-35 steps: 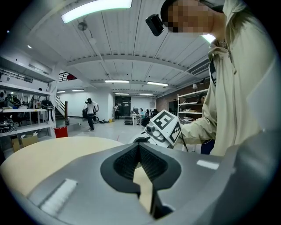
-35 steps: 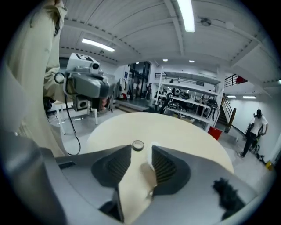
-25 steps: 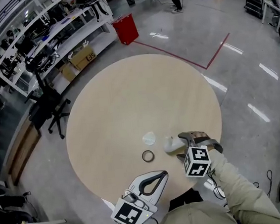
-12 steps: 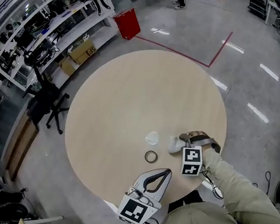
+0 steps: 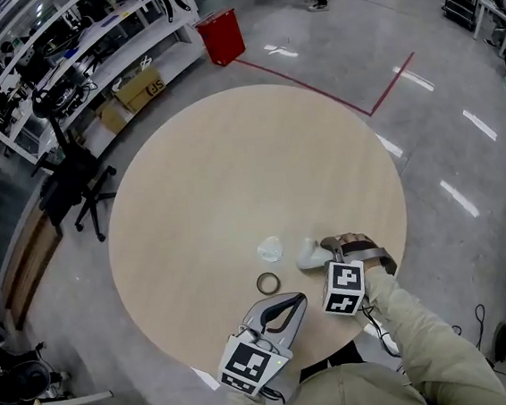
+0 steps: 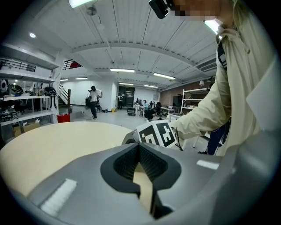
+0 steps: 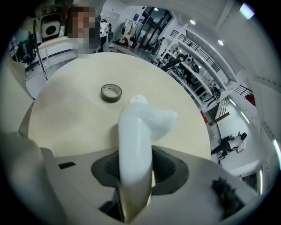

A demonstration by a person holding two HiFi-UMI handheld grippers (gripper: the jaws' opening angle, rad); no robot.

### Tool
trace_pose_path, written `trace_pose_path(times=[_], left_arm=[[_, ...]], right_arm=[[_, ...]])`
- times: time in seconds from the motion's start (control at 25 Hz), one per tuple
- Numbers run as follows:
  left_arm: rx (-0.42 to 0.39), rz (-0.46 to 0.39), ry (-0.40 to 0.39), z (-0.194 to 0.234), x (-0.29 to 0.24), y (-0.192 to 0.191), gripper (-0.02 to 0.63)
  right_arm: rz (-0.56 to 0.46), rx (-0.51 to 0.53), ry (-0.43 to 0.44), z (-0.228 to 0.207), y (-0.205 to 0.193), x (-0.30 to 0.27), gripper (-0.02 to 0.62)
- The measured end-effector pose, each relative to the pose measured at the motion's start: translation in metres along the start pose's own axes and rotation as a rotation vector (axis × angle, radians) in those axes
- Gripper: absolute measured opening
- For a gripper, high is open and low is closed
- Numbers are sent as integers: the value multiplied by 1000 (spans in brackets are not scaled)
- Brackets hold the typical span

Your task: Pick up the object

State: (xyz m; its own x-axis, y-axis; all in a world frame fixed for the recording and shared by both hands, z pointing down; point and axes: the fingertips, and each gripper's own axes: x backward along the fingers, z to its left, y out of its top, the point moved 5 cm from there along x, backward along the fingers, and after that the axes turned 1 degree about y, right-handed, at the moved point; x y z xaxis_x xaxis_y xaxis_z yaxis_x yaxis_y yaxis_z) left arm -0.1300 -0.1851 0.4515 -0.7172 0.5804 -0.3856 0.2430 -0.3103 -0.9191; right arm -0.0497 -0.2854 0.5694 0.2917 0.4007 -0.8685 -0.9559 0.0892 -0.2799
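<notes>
A white, smooth, elongated object (image 5: 309, 255) lies on the round beige table (image 5: 231, 163) near its front right edge. My right gripper (image 5: 323, 253) has its jaws around it and they are closing; in the right gripper view the white object (image 7: 135, 140) fills the gap and both pads touch it. Its bulged far end points toward a grey tape ring (image 7: 111, 92). My left gripper (image 5: 294, 302) hovers at the table's front edge, shut and empty, its tips (image 6: 139, 151) meeting in the left gripper view.
The tape ring (image 5: 268, 284) and a small crumpled clear piece (image 5: 270, 248) lie just left of the object. Off the table stand a red bin (image 5: 221, 37), an office chair (image 5: 71, 185) and shelving (image 5: 85, 62) at the left.
The right gripper's jaws have come in around the white object, which has stayed on the table. The left gripper has drifted slightly forward and right.
</notes>
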Motion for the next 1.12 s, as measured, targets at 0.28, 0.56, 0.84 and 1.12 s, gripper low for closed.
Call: trace_pose_path(times=[0.28, 0.56, 0.84, 1.12], left_arm=[[-7, 18, 3, 4, -1, -2, 5], [-14, 5, 18, 3, 11, 1, 5], [-30, -15, 34, -3, 23, 5, 5], [-40, -25, 22, -10, 29, 5, 5]], right_arm=[[-105, -175, 23, -5, 1, 20, 147], [-271, -363, 23, -5, 5, 59, 147], [-575, -554, 39, 0, 1, 106, 147], [-859, -833, 172, 16, -8, 141, 147]])
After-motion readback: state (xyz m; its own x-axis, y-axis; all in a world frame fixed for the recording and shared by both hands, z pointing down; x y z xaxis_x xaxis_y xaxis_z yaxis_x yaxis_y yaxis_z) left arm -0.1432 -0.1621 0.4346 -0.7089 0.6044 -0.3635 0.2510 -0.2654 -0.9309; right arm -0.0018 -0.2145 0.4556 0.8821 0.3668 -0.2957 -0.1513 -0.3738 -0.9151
